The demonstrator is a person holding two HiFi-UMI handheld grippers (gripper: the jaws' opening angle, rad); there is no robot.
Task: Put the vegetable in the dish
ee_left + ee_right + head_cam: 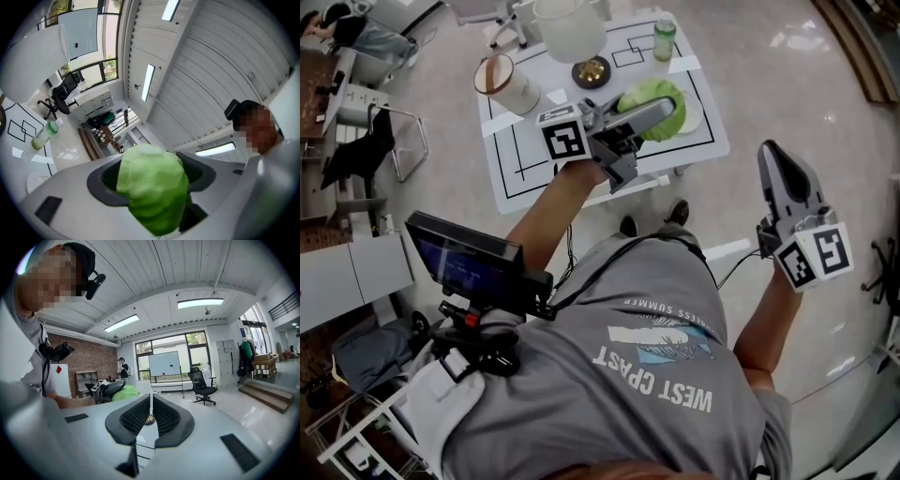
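Observation:
A pale green leafy vegetable [649, 97] is gripped between the jaws of my left gripper [667, 111], which is shut on it. It hangs just over a white dish [694, 118] on the small white table [525, 155]. In the left gripper view the vegetable [152, 187] fills the gap between the dark pads [105, 180]. My right gripper [780, 169] is off to the right over the floor, away from the table. Its jaws are shut with nothing between them [150, 420]. The right gripper view also shows the vegetable [124, 392] at a distance.
On the table stand a white pitcher [569, 28], a white canister with a brown lid [504, 82], a small brass bowl [591, 70] and a green bottle [664, 39]. Black lines mark the tabletop. A monitor rig [464, 258] is at my left side. An office chair [202, 383] stands farther off.

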